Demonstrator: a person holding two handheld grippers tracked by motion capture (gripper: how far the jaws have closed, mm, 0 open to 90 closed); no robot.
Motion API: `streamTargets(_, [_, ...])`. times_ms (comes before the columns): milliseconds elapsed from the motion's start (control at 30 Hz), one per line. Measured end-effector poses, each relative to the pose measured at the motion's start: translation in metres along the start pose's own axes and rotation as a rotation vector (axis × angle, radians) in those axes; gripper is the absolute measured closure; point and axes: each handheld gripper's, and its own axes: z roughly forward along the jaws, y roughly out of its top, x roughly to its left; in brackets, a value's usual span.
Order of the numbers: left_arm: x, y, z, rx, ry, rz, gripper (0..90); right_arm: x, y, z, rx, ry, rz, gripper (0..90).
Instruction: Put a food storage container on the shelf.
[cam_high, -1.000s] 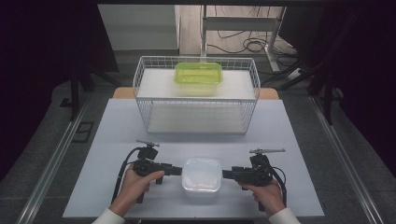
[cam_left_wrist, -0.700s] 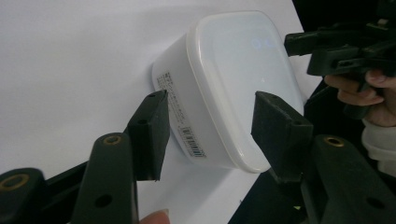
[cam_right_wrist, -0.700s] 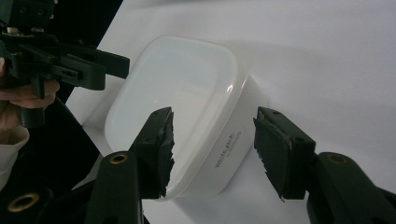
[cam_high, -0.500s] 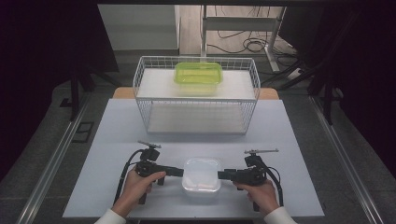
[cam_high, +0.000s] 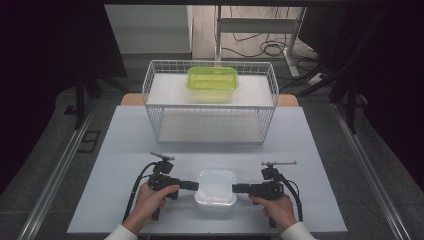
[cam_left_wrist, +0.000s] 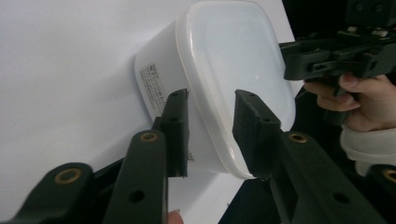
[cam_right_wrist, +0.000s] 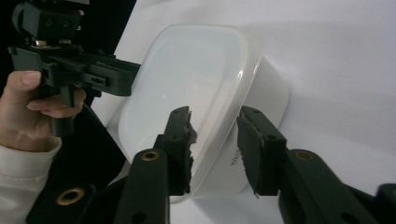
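I am holding the left hand-held gripper (cam_high: 193, 185) at nine o'clock of the white lidded box (cam_high: 216, 187) and the right hand-held gripper (cam_high: 237, 188) at three o'clock. Both have just been closing their jaws over the box's rim, one jaw above the lid and one below; I cannot tell whether the pads are pressing yet. The box is sitting on the desk (cam_high: 125, 150) near me. At twelve o'clock, farther off, a wire basket (cam_high: 210, 107) is carrying a green box (cam_high: 212, 82).

Lidded tub (cam_high: 216, 187) between grippers; basket (cam_high: 210, 131) behind, box (cam_high: 212, 83) inside.
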Motion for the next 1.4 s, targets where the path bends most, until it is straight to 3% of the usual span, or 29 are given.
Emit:
streamTargets(167, [0.001,-0.002,-0.001,-0.010,-0.011,-0.026,70.2,-0.002,0.001,0.000,-0.003,0.016,0.040,67.7])
streamTargets(500, [-0.007,-0.007,-0.005,-0.055,-0.011,-0.008,76.0,-0.002,-0.001,-0.007,-0.030,0.043,0.046,73.5])
streamTargets(600, [-0.008,-0.008,-0.006,-0.058,-0.022,-0.007,77.4,-0.001,-0.002,-0.008,-0.038,0.047,0.034,75.8])
streamTargets(833, [-0.011,-0.009,-0.007,-0.074,0.001,0.022,79.6,0.004,0.000,-0.011,-0.054,0.026,-0.030,77.0])
streamTargets(1400, [-0.016,-0.009,-0.010,-0.107,-0.004,0.056,80.1,0.007,0.002,-0.013,-0.079,0.029,-0.057,77.6])
